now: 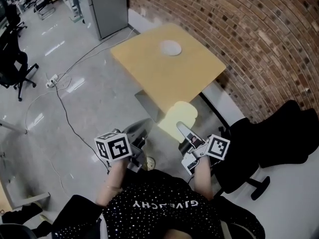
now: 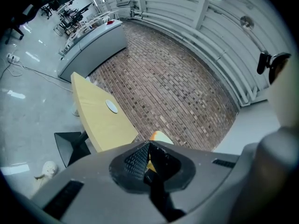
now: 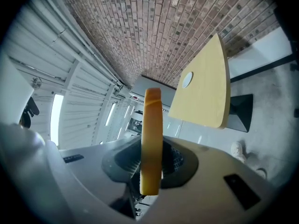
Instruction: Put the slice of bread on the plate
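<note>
A pale yellow slice of bread (image 1: 179,117) sticks out forward from my right gripper (image 1: 182,129), which is shut on its near edge. In the right gripper view the bread (image 3: 152,134) stands edge-on between the pads. The small white plate (image 1: 170,47) lies on the far part of the yellow table (image 1: 164,73), well ahead of both grippers. The plate (image 3: 187,80) also shows in the right gripper view, and the plate (image 2: 111,106) in the left gripper view. My left gripper (image 1: 141,128) hangs to the left of the bread, shut and holding nothing.
A brick wall (image 1: 234,29) runs behind and to the right of the table. A black office chair (image 1: 279,138) stands close on the right. Cables and a power strip (image 1: 52,80) lie on the grey floor at left, near another chair (image 1: 15,59). A grey cabinet (image 1: 107,6) stands beyond.
</note>
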Tool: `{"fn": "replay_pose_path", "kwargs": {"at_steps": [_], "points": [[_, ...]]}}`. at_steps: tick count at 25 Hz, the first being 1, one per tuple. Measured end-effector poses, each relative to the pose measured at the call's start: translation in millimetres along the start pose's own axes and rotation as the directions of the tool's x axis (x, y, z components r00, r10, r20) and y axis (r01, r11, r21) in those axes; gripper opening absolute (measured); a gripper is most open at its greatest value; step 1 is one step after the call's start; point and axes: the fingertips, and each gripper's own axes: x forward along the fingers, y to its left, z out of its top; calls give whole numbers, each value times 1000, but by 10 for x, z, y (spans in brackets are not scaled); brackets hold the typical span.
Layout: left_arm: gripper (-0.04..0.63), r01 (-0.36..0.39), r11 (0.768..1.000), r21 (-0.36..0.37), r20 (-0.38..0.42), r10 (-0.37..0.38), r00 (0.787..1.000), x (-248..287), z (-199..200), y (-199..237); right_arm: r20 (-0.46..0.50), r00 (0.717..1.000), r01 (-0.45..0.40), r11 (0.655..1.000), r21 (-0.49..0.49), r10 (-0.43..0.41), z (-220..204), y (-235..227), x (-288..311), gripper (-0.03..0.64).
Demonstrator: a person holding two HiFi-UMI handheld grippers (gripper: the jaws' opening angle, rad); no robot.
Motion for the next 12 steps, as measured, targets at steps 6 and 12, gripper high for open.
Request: {"fn": "replay_pose_path", "kwargs": {"at_steps": [6, 12], "points": [[12, 32, 999, -9, 17, -32, 999, 136, 159, 82, -9, 1000, -9, 1000, 10, 9, 146, -58, 206, 94], [12, 41, 999, -3, 0, -41, 999, 526, 440, 177, 14, 1000, 24, 999, 37, -25, 496, -226, 360, 94]]}}
